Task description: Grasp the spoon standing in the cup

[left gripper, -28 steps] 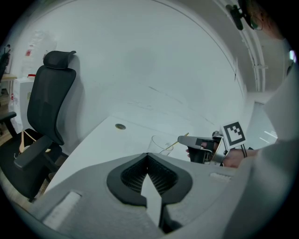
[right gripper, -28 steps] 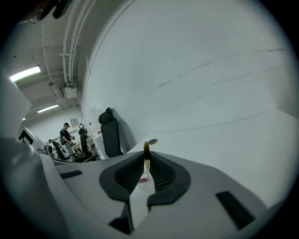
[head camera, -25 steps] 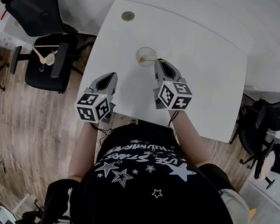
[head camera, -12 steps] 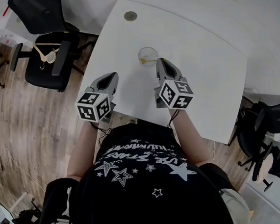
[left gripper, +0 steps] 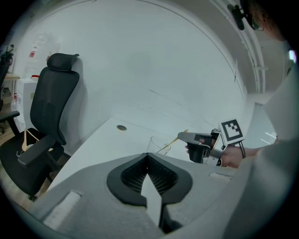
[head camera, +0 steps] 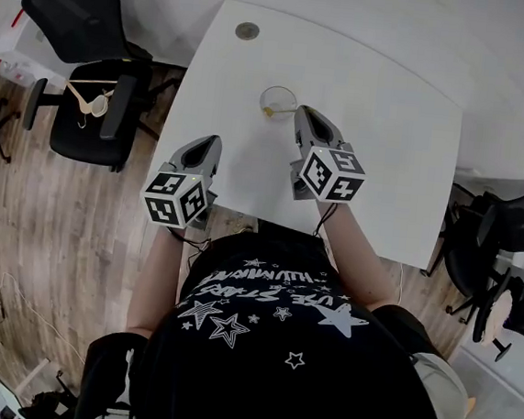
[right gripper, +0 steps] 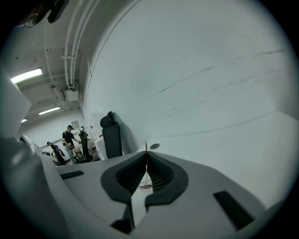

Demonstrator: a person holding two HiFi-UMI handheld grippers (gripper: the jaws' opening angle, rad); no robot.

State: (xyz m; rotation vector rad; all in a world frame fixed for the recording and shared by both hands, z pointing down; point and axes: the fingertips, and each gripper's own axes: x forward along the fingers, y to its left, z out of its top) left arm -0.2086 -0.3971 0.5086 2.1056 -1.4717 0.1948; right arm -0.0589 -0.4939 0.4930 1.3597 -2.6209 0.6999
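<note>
A clear glass cup (head camera: 277, 101) stands on the white table (head camera: 390, 124) with a thin gold spoon (head camera: 271, 113) leaning in it. My right gripper (head camera: 303, 114) reaches the cup's right side. Its jaws have just been closing, and the spoon's handle (right gripper: 146, 145) now sits pinched between their tips. In the left gripper view the cup (left gripper: 159, 145) and the spoon (left gripper: 174, 139) show with the right gripper (left gripper: 183, 136) on the handle's upper end. My left gripper (head camera: 206, 141) hovers over the table's near left part, away from the cup, shut with nothing in it (left gripper: 147, 156).
A round cable grommet (head camera: 247, 30) sits at the table's far left. Black office chairs (head camera: 77, 20) stand left of the table, one bearing a clothes hanger (head camera: 86, 102). More chairs (head camera: 499, 236) stand at the right. People stand far off (right gripper: 70, 140).
The right gripper's jaws have drawn together on the spoon's handle. Both grippers stay where they were; the head view has shifted slightly.
</note>
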